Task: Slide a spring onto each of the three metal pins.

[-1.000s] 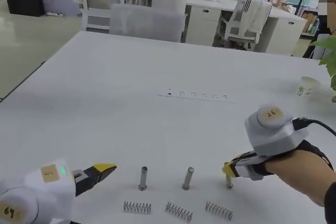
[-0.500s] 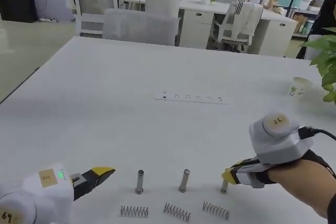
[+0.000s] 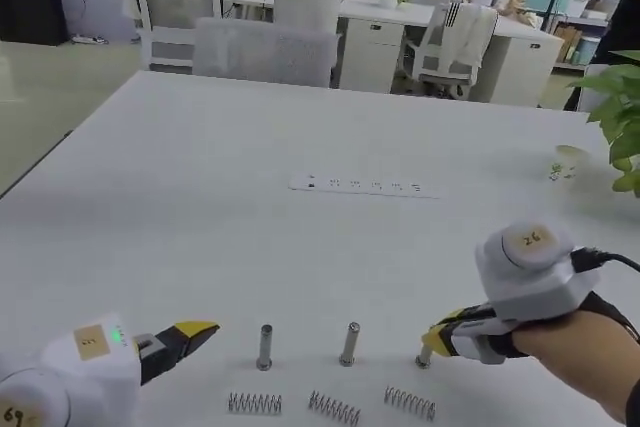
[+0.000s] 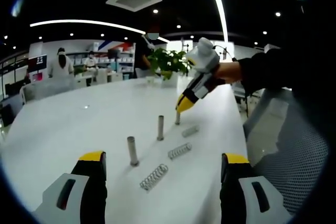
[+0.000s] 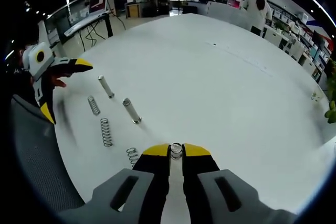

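Three upright metal pins stand in a row near the table's front edge: left pin (image 3: 265, 345), middle pin (image 3: 349, 343), right pin (image 3: 424, 357). In front of each lies a spring: (image 3: 254, 404), (image 3: 333, 408), (image 3: 410, 404). My right gripper (image 3: 435, 334) is shut on the top of the right pin (image 5: 176, 150), which shows between its yellow tips. My left gripper (image 3: 190, 335) hangs open left of the left pin, holding nothing; its fingers (image 4: 92, 161) frame the pins (image 4: 132, 150) and springs (image 4: 154, 176).
A power strip (image 3: 362, 186) is set into the white table (image 3: 300, 127) further back. A small cup (image 3: 566, 161) and a green plant (image 3: 620, 117) stand at the right edge. Chairs, desks and people are beyond the far edge.
The head view has shifted a little. My right gripper stays closed at the right pin and my left gripper holds its place; pins and springs lie as before.
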The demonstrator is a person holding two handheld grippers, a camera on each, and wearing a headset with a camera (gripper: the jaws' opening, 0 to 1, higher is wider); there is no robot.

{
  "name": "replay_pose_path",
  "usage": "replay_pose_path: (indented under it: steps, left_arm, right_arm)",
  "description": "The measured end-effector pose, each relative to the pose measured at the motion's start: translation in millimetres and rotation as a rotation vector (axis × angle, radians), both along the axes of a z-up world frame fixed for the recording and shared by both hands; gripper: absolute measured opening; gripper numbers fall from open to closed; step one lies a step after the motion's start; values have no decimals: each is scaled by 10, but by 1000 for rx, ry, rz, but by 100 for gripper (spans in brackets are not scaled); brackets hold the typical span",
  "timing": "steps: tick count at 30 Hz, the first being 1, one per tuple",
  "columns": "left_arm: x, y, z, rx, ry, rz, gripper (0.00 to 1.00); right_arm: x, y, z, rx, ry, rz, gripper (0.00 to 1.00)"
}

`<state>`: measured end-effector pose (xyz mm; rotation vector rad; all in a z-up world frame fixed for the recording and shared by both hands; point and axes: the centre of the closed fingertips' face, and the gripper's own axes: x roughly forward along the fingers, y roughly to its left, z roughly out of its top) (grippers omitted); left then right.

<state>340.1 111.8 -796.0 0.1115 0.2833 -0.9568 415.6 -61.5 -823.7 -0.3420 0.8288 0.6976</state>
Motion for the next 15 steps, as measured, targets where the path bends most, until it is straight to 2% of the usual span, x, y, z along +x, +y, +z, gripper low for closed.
replay_pose_path:
  steps: [5, 15]
  left_arm:
    - [4, 9, -7, 2, 3, 2, 87]
    - [2, 4, -18, 2, 8, 2, 87]
  right_arm:
    - [-26, -9, -62, -24, 5, 19, 6]
    - [-115, -92, -139, -25, 24, 19, 8]
